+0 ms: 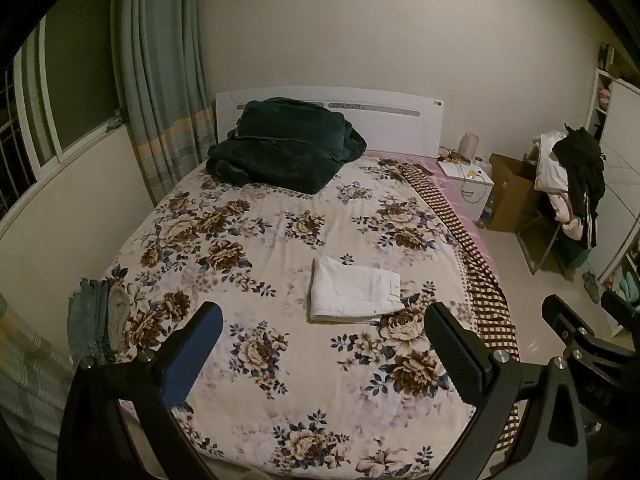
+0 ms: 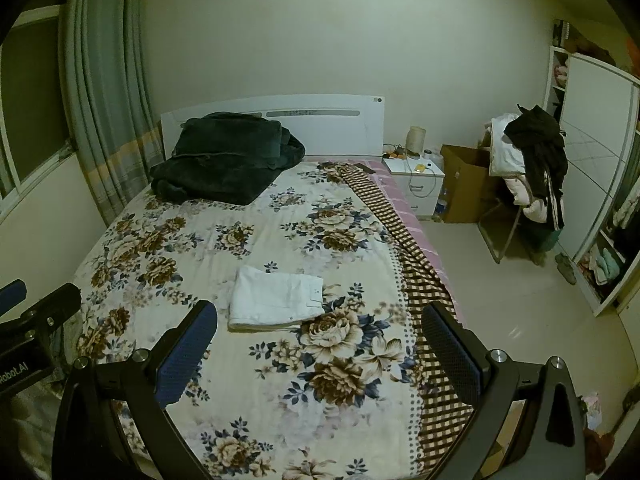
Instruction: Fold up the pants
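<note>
Left wrist view: left gripper (image 1: 324, 334) jaws spread wide, nothing between them, held above the near part of the bed (image 1: 280, 432). Right wrist view: right gripper (image 2: 320, 332) also wide and empty, same downward tilt. Neither touches cloth.

Pants (image 1: 354, 294) lie mid-bed, a bit toward the foot and right edge, well apart from both grippers. White, stiffish woven cloth, probably denim or twill; folded into a compact near-rectangular packet with stacked layers showing along the near edge. Small button or rivet visible at the right end, so the waistband likely sits there.

Step, as I read it: folding looks finished, packet released, both tools backed off. If anything is left, it is a tidy-up: squaring the slightly skewed top layer or moving the packet to a pile. That would call for coming down low and flat on a packet edge, pinching all layers together so the stack does not slide apart.

Bed cover is a soft quilted floral print, lightly wrinkled; checked brown blanket (image 1: 480, 280) runs along the right edge. Dark plush blanket (image 1: 280, 148) heaped by the white headboard (image 1: 392, 120). Folded denim pieces (image 1: 94, 324) sit at the left edge.
</note>
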Available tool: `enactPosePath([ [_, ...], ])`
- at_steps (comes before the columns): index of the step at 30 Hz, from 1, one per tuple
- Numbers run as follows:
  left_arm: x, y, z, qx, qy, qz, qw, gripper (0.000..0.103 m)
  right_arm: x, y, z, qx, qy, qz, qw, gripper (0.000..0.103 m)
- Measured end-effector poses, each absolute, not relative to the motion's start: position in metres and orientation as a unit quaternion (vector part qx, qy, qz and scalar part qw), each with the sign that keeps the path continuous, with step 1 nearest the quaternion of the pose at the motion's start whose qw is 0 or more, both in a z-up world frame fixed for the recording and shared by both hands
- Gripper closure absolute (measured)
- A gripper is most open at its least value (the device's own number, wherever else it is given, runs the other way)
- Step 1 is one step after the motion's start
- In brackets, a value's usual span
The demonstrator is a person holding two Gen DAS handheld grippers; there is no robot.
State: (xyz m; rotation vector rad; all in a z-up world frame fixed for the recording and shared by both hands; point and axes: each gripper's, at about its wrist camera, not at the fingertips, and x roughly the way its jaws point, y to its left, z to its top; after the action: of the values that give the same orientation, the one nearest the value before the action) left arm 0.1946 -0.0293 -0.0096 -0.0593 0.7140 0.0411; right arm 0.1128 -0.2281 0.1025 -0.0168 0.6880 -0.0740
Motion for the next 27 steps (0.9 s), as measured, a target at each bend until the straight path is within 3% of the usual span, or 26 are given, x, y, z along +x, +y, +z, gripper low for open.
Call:
enactPosePath([
  [27, 0.177, -0.028, -0.013, -0.038, 0.351, 0.033, 0.935, 0.000, 0.107, -0.224, 0.102, -0.006, 0.341, -0.010, 0.940, 0.000],
])
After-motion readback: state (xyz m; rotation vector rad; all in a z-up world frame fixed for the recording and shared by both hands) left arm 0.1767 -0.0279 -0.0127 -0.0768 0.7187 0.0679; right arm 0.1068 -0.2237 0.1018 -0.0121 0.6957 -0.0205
